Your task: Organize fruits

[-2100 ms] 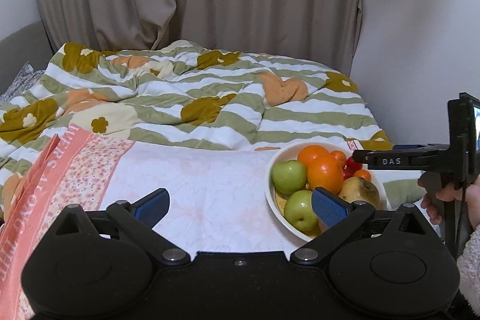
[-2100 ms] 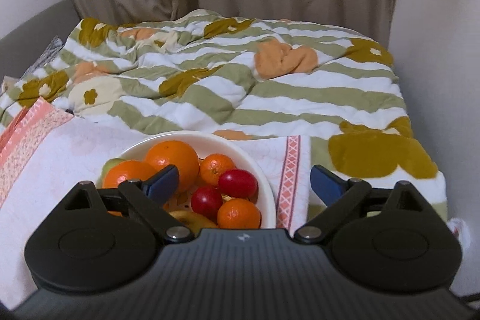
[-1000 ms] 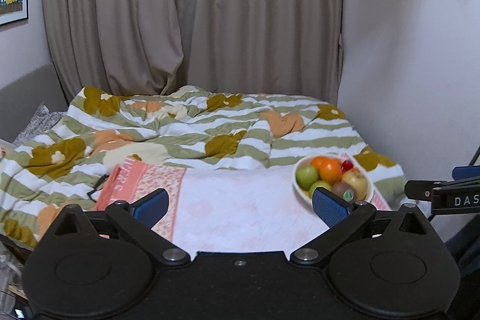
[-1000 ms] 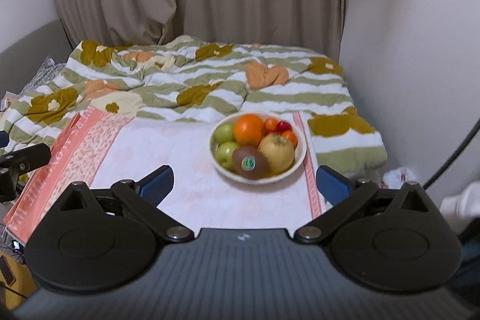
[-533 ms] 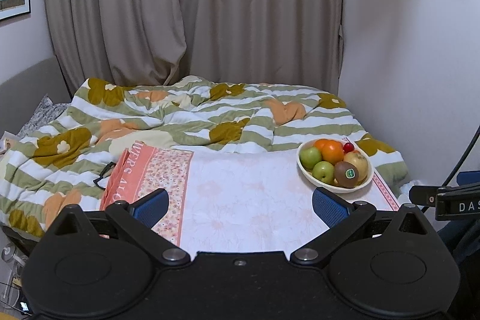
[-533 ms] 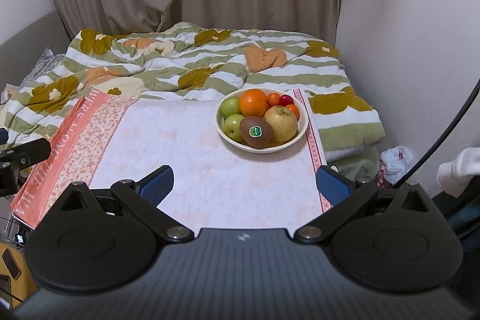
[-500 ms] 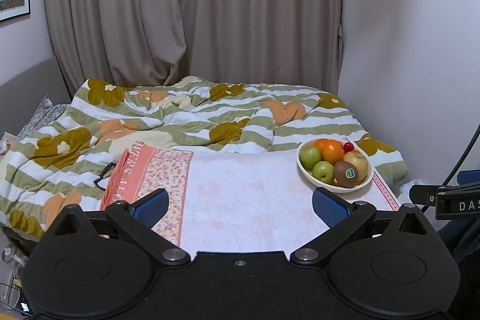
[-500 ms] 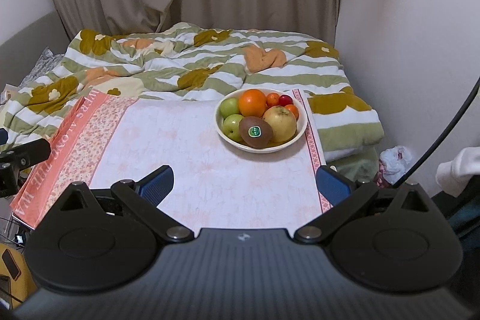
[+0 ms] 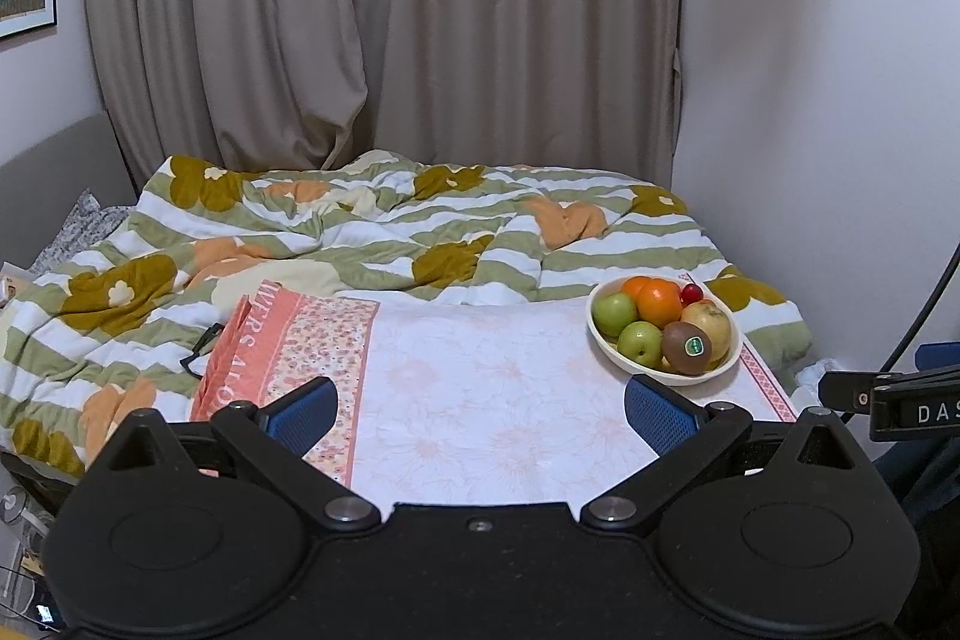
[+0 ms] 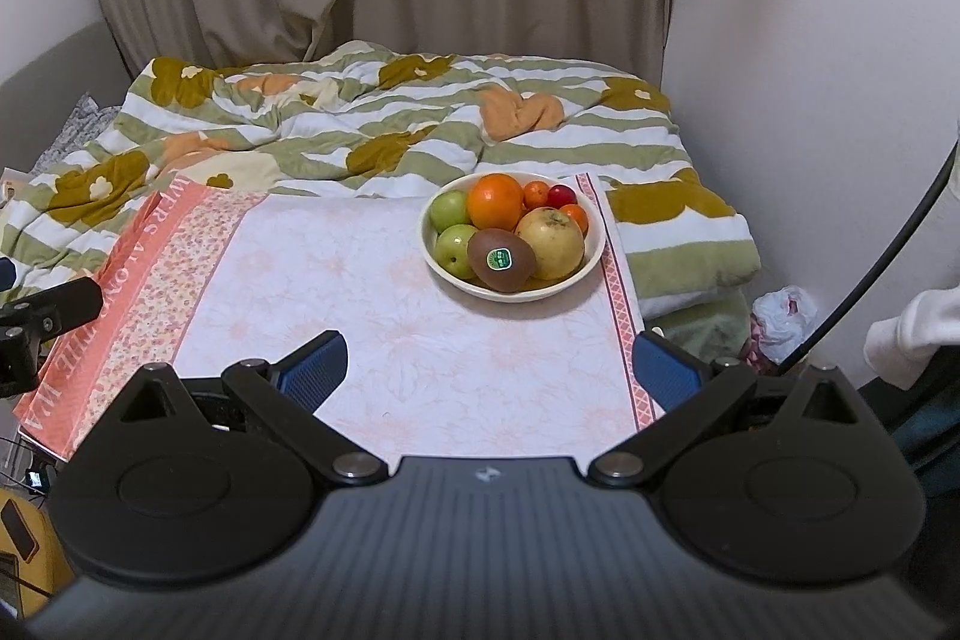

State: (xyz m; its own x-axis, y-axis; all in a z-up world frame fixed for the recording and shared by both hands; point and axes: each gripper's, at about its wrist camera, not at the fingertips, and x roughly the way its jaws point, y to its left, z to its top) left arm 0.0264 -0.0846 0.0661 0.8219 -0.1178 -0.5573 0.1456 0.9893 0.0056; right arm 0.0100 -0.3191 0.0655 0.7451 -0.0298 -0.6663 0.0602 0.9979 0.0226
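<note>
Left wrist view: the left gripper point(image 9: 479, 409) hangs with jaws wide and empty over the pink floral cloth point(image 9: 480, 412) on the bed. The cream bowl point(image 9: 606, 343) sits near the cloth's far right corner, piled with two green apples, an orange, a stickered kiwi point(image 9: 686, 347). "DAS" shows on the other tool.

Right wrist view: the right gripper point(image 10: 491, 371) has jaws wide, empty. The bowl point(image 10: 433, 253) lies ahead; the kiwi point(image 10: 501, 251) bears a green label, unreadable. The cloth's point(image 10: 384, 304) border lettering is partly cut off.
</note>
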